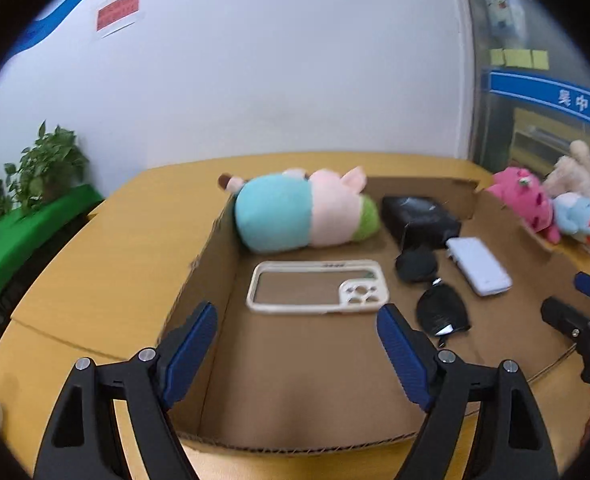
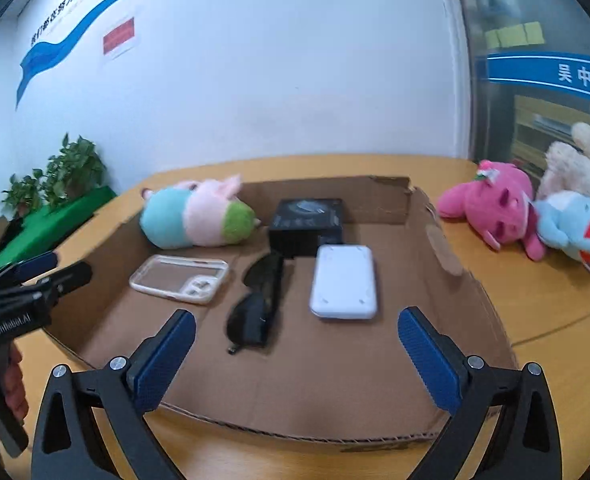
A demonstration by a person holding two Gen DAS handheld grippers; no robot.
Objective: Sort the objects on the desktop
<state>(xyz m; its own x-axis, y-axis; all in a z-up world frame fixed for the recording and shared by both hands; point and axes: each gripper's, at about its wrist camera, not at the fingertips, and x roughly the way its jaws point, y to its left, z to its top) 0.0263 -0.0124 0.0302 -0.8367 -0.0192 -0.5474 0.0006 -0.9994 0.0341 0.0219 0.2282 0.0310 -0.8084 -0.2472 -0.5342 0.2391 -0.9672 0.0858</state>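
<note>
Blue ribbed pads of the right gripper [image 2: 295, 356] fill the bottom of the right wrist view, jaws wide apart, nothing between them. Left gripper [image 1: 297, 354], bottom of the left wrist view: jaws likewise apart and empty; it also shows at the left edge of the right wrist view, held by a hand [image 2: 9, 380].

Contents of the cardboard tray [image 2: 335, 396], corrugated, shallow, back wall torn, listed left to right in the right wrist view:
- plush toy [image 2: 197, 220], soft pile, teal, pink and green bands, lying on its side at the tray's back left;
- phone case [image 2: 179, 278], clear centre with a pale rim and camera cut-outs, flat;
- sunglasses [image 2: 257, 306], glossy black, folded, in the middle;
- black box [image 2: 305, 224], rigid, shiny top, at the back;
- white power bank [image 2: 344, 288], smooth rounded slab, just in front of the box.

Outside the tray, right of frame, on the yellow wooden table [image 2: 535, 312]: pink plush [image 2: 495, 210], blue plush [image 2: 571, 226] and cream plush [image 2: 571, 164], heaped touching each other.

Status, as judged: five items sit in the tray; three plush toys are apparently still to be sorted. Neither gripper carries anything.
</note>
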